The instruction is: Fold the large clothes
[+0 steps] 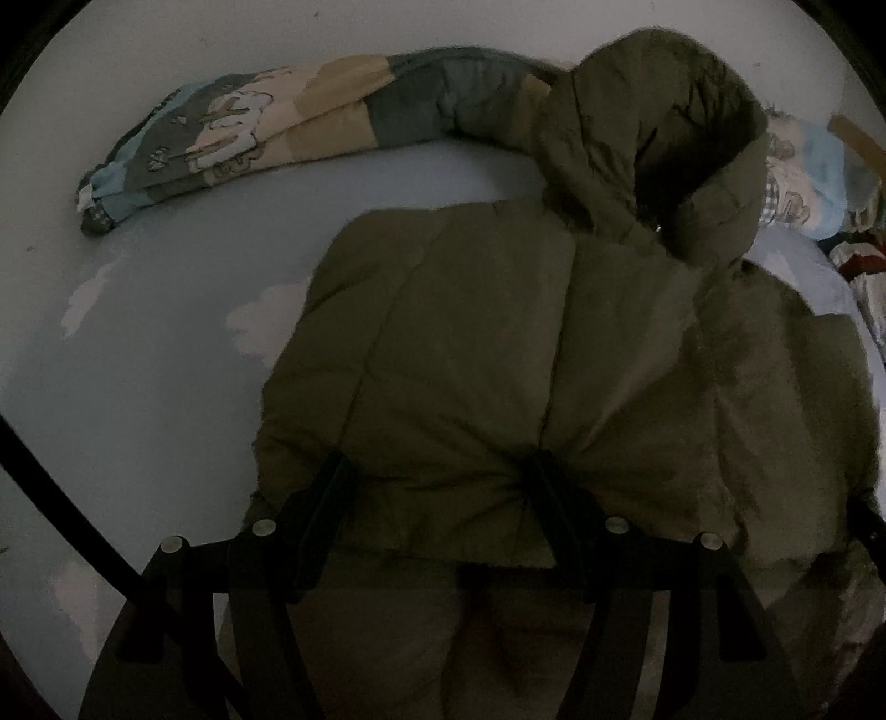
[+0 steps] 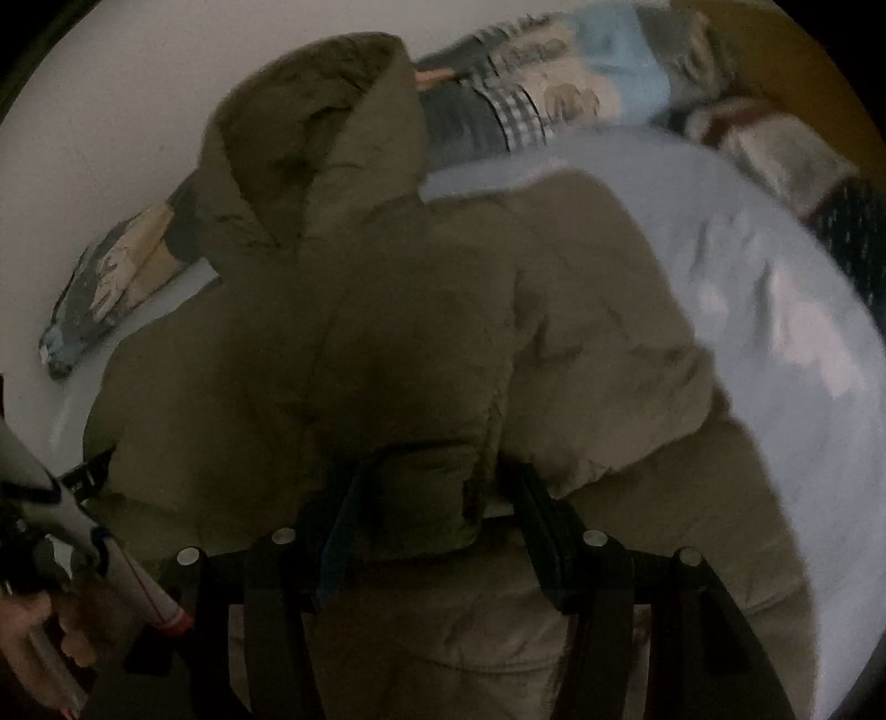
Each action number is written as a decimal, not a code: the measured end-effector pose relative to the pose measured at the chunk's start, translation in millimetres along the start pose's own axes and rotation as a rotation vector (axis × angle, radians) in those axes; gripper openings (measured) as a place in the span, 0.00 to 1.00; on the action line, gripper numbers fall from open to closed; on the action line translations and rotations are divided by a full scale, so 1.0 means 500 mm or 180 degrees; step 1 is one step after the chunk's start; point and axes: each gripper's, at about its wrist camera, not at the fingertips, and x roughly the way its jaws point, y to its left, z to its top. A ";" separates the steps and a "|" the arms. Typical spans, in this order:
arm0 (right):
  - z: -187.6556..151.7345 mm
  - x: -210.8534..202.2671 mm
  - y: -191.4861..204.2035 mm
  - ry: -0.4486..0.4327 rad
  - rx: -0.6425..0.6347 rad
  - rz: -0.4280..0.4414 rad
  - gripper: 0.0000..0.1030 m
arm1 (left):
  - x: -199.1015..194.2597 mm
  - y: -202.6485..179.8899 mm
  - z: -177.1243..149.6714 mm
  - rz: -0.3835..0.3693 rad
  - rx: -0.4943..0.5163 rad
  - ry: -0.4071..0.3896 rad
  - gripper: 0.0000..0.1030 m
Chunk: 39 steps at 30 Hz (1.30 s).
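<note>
A home bedroom: bed with cloud-print sheet [image 1: 166, 332], rolled cartoon quilt [image 1: 232, 133] against a plain wall [image 1: 221, 33].

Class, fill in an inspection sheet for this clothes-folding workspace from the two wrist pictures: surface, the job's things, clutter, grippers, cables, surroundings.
Surface: pale blue bed sheet with white cloud shapes.
Job's things: olive padded jacket lying on the sheet, hood at the far end.
Clutter: rolled patterned quilt along the far edge; more bedding at the far right.
Grippers: left gripper and right gripper each have a bunched fold of the jacket's near edge between the fingers.
Cables: nothing seen for certain; a dark strap or bar crosses the left view's edge.
Surroundings: plain light wall behind the bed.
</note>
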 end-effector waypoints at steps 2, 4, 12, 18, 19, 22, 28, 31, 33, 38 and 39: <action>0.005 -0.016 0.002 -0.0011 0.0003 -0.0010 0.58 | -0.036 -0.002 -0.012 -0.0080 -0.0018 -0.0039 0.64; 0.008 -0.039 0.001 -0.0066 0.0028 0.0006 0.58 | -0.075 -0.006 -0.036 -0.0189 -0.0083 -0.0061 0.64; -0.021 -0.160 -0.015 -0.0184 0.0100 0.0197 0.58 | -0.238 -0.048 -0.207 -0.0403 -0.0064 -0.0049 0.64; -0.101 -0.268 -0.002 -0.0271 -0.0238 0.0195 0.58 | -0.312 -0.033 -0.342 -0.0301 -0.0148 -0.0031 0.64; -0.115 -0.283 0.002 -0.0293 -0.0309 0.0189 0.58 | -0.318 -0.026 -0.368 -0.0305 -0.0198 0.0005 0.64; -0.164 -0.325 0.008 -0.0356 -0.0459 0.0143 0.58 | -0.329 -0.017 -0.426 -0.0252 -0.0242 0.0038 0.64; -0.265 -0.380 -0.014 -0.0248 -0.0321 0.0202 0.58 | -0.338 -0.023 -0.478 0.0069 0.0051 -0.0033 0.64; -0.315 -0.393 -0.033 -0.0150 -0.0251 0.0156 0.58 | -0.333 -0.012 -0.489 0.0103 0.0181 0.0003 0.67; -0.348 -0.392 -0.048 -0.0062 -0.0227 0.0073 0.58 | -0.313 -0.003 -0.495 0.0027 0.0203 0.0170 0.69; -0.405 -0.370 -0.085 0.0133 -0.0269 -0.0172 0.58 | -0.291 0.007 -0.510 -0.0014 0.0288 0.0311 0.69; -0.412 -0.361 -0.092 0.0179 -0.0269 -0.0199 0.58 | -0.293 0.005 -0.512 -0.0006 0.0325 0.0309 0.69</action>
